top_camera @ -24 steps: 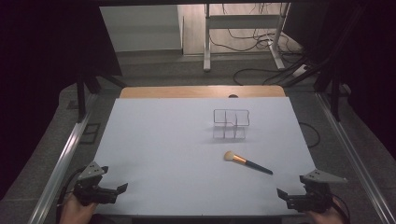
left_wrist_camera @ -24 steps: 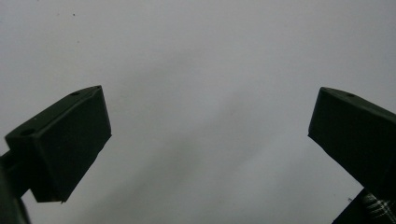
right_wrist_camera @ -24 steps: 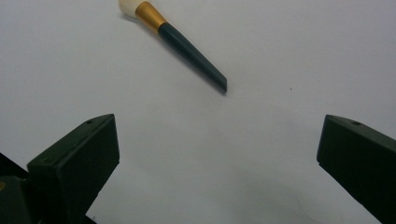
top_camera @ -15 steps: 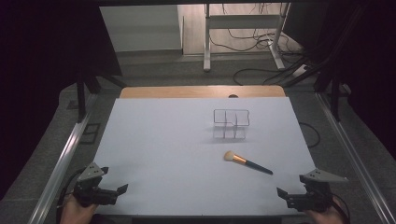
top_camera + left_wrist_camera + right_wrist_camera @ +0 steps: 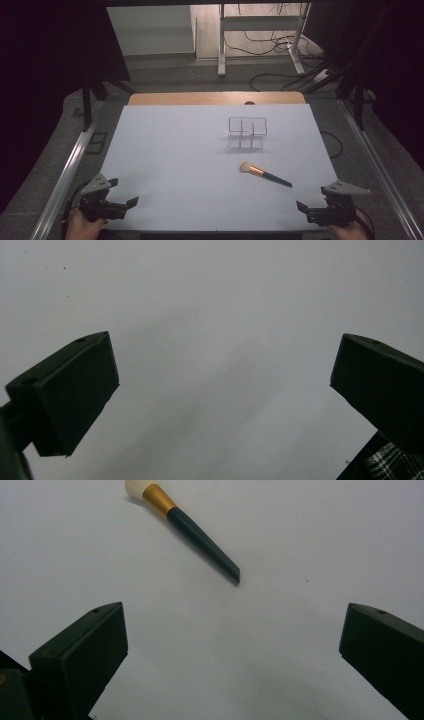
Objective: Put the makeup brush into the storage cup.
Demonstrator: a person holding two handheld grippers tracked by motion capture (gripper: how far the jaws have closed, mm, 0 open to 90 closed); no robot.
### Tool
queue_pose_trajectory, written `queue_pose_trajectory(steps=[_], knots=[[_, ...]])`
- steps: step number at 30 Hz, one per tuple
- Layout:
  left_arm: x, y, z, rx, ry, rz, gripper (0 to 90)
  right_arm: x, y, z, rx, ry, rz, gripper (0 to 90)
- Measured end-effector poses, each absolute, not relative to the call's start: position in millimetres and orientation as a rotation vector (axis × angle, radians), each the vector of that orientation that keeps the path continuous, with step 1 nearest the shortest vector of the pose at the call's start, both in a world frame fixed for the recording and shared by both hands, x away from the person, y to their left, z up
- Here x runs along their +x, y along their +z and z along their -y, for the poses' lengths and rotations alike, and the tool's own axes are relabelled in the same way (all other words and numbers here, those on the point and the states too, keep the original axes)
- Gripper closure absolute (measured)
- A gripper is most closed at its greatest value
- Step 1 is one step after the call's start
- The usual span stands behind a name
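Observation:
A makeup brush (image 5: 264,173) with a pale head, gold ferrule and dark handle lies flat on the white table (image 5: 175,150), right of centre. The right gripper view has the brush (image 5: 185,525) ahead of the jaws, apart from them. A clear divided organizer (image 5: 247,132) stands behind it. My left gripper (image 5: 127,204) rests at the near left corner, open, with nothing between its jaws (image 5: 220,390). At the near right corner my right gripper (image 5: 304,207) is open too, empty (image 5: 235,645).
A wooden strip (image 5: 215,98) runs along the table's far edge. Metal rails (image 5: 75,155) flank both sides. Beyond the table stand a desk frame (image 5: 260,30) and loose cables on the floor. A hand holds each gripper at the near edge.

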State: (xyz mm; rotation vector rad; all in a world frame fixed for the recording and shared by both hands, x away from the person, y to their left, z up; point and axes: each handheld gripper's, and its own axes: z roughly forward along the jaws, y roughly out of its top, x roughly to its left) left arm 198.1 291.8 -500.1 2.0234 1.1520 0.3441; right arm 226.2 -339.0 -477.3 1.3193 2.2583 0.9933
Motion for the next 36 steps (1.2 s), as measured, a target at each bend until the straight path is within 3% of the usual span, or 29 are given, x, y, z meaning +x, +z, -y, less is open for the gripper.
queue_pose_trajectory(steps=[36], knots=[[198, -497, -293, 2.022, 0.408, -1.177, 0.0, 239, -473, 322, 1.275, 0.914, -2.307, 0.0]])
